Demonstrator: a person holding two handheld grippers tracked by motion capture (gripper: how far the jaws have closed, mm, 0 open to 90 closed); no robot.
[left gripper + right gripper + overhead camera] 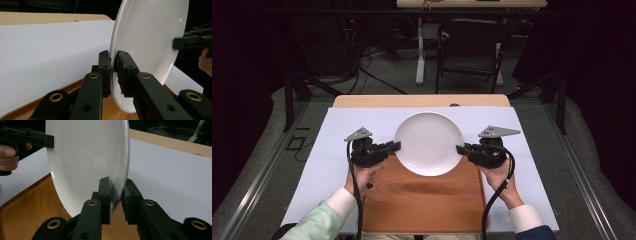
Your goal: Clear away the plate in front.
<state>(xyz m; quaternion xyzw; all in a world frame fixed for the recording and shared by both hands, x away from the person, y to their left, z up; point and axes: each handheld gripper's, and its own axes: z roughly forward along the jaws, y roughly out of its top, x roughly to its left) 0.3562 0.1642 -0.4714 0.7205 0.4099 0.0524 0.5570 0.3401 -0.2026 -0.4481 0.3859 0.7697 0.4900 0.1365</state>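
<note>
A round white plate (428, 142) is held between both grippers, above the far edge of a wooden board (422, 200). My left gripper (397, 146) is shut on the plate's left rim; in the left gripper view its pads (105, 65) pinch the rim of the plate (150, 37) from both sides. My right gripper (459, 149) is shut on the opposite rim, and in the right gripper view the plate (87, 157) stands edge-on between the gripper's pads (103, 190). Each gripper view also shows the other gripper clamped on the far rim, the right gripper (180, 42) and the left gripper (47, 141).
A white sheet (337, 130) covers the wooden table (422, 101), and the board lies on it at the near side. Beyond the table's far edge stand a dark folding chair (472, 50) and a white desk leg (420, 55). Black frame struts rise at both back corners.
</note>
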